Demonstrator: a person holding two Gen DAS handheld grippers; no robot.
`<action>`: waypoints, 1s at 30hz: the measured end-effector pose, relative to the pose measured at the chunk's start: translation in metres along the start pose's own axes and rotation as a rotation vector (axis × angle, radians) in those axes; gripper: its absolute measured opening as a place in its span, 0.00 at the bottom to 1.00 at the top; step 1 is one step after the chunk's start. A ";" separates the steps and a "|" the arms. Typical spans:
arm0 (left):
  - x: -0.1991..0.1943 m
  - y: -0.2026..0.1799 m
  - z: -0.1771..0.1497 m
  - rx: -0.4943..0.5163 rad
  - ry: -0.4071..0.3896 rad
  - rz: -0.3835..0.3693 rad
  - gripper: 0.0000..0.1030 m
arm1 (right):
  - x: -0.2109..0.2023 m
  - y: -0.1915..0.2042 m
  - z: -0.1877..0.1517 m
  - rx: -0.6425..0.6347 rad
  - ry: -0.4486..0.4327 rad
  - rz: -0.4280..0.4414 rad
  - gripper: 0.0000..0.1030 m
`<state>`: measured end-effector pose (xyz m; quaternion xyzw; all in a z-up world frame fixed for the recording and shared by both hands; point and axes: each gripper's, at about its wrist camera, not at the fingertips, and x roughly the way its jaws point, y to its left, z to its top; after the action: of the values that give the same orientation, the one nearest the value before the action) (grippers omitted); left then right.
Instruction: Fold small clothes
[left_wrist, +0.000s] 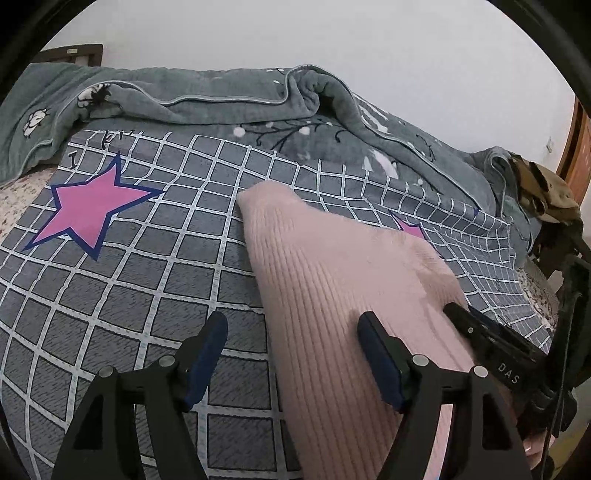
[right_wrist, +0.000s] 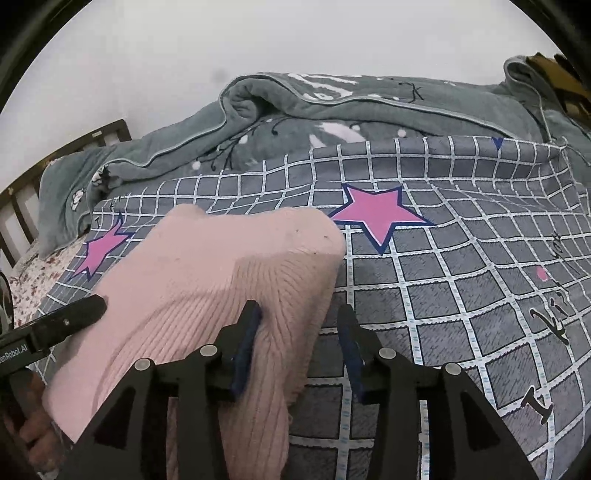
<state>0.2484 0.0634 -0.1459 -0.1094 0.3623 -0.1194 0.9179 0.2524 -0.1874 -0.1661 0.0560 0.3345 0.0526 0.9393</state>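
Note:
A pink ribbed knit garment (left_wrist: 332, 280) lies folded in a long strip on the grey checked bedsheet (left_wrist: 129, 280). My left gripper (left_wrist: 291, 332) stands open over its left edge: one finger rests above the knit, the other above the bare sheet. In the right wrist view the same garment (right_wrist: 207, 280) runs toward me. My right gripper (right_wrist: 299, 317) is open astride the garment's right edge, with its left finger on the knit and its right one clear of it. Each gripper shows at the side of the other's view.
A grey-green blanket (left_wrist: 236, 99) is bunched along the back of the bed against a white wall. Pink stars (right_wrist: 380, 218) are printed on the sheet. A wooden headboard (right_wrist: 22, 199) stands at the left, and a brown cloth (left_wrist: 546, 195) lies at the right.

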 end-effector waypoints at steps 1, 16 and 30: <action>0.000 0.000 0.000 -0.001 0.000 -0.002 0.71 | 0.000 0.001 0.000 -0.003 -0.002 -0.003 0.40; -0.001 0.005 -0.006 -0.017 -0.017 0.004 0.73 | 0.003 -0.001 -0.002 0.017 0.004 0.011 0.45; -0.003 0.001 -0.007 -0.025 -0.021 0.018 0.73 | 0.001 0.000 -0.003 0.012 -0.009 0.002 0.45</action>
<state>0.2417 0.0641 -0.1486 -0.1187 0.3551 -0.1054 0.9213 0.2512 -0.1870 -0.1695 0.0622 0.3306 0.0510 0.9403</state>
